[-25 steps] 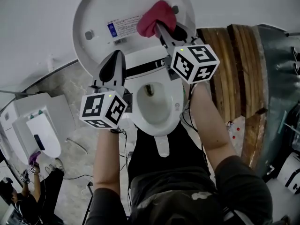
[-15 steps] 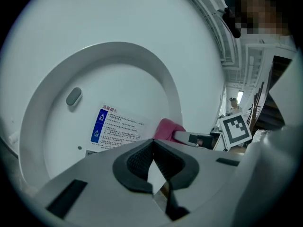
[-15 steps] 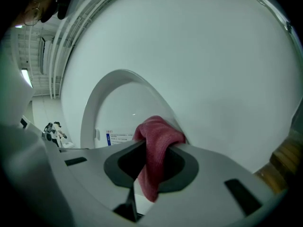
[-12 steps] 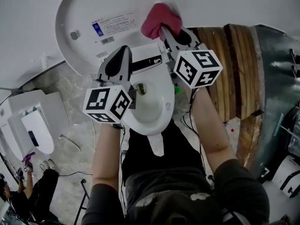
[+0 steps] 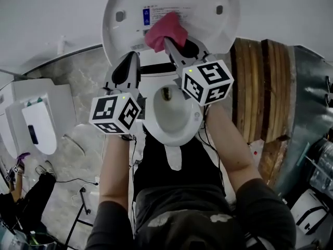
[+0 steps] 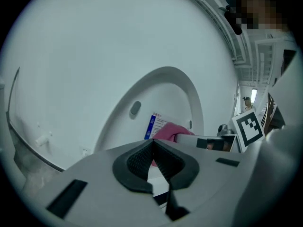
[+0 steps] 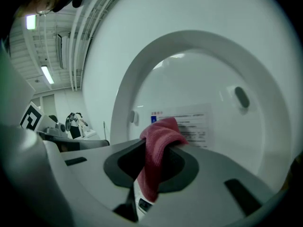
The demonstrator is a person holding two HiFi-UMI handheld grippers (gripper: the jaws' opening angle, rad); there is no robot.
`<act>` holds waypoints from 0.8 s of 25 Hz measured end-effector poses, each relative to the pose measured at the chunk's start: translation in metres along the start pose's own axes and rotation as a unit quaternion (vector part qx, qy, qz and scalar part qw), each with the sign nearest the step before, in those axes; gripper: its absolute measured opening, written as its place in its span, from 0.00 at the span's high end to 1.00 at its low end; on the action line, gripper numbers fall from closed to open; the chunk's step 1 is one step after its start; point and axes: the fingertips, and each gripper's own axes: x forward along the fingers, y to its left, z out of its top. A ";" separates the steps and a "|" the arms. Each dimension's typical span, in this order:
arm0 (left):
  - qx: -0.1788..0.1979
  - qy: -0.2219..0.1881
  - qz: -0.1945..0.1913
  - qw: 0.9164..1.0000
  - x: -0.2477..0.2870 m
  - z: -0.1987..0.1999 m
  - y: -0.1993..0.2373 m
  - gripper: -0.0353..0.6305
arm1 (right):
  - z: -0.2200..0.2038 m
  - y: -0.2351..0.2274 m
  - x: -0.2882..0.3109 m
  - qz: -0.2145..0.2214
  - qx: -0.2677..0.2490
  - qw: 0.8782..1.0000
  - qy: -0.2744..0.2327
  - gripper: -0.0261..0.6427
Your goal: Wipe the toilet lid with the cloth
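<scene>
Where the person stands over the toilet bowl [image 5: 171,123], both forearms reach forward, each with a marker cube on top. The left hand-held gripper [image 5: 135,56] has its jaws fully together with nothing between them. Its tip is in front of the lower left edge of the toilet lid [image 5: 208,14]; cannot tell if it touches. The right hand-held gripper [image 5: 169,39] has its jaws clamped on a pink cloth [image 5: 165,29], and one fold hangs down between the pads in the right gripper view. The cloth is bunched at the jaw tips and appears to touch the inner face of the raised lid. It covers the right part of the printed label [image 5: 151,15], with the label's blue patch showing just left of the cloth. The lid stands upright against the white wall [image 5: 52,9]. It has two grey bumpers, one on each side [image 5: 120,15]. A brown wooden panel [image 5: 255,87] is to the right of the toilet. A second white fixture [image 5: 36,124] is on the floor at far left.
</scene>
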 end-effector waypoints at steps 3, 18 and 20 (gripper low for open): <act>0.006 0.006 0.003 1.000 -0.015 -0.001 0.021 0.94 | -0.009 0.036 0.030 0.025 -0.010 1.000 0.010 0.88; -0.022 0.043 -0.007 0.999 -0.030 -0.029 0.067 0.94 | -0.034 0.059 0.080 0.002 0.006 1.000 0.020 0.88; -0.021 0.046 -0.008 0.999 -0.024 -0.032 0.056 0.94 | -0.035 0.039 0.066 -0.012 0.014 1.000 0.017 0.88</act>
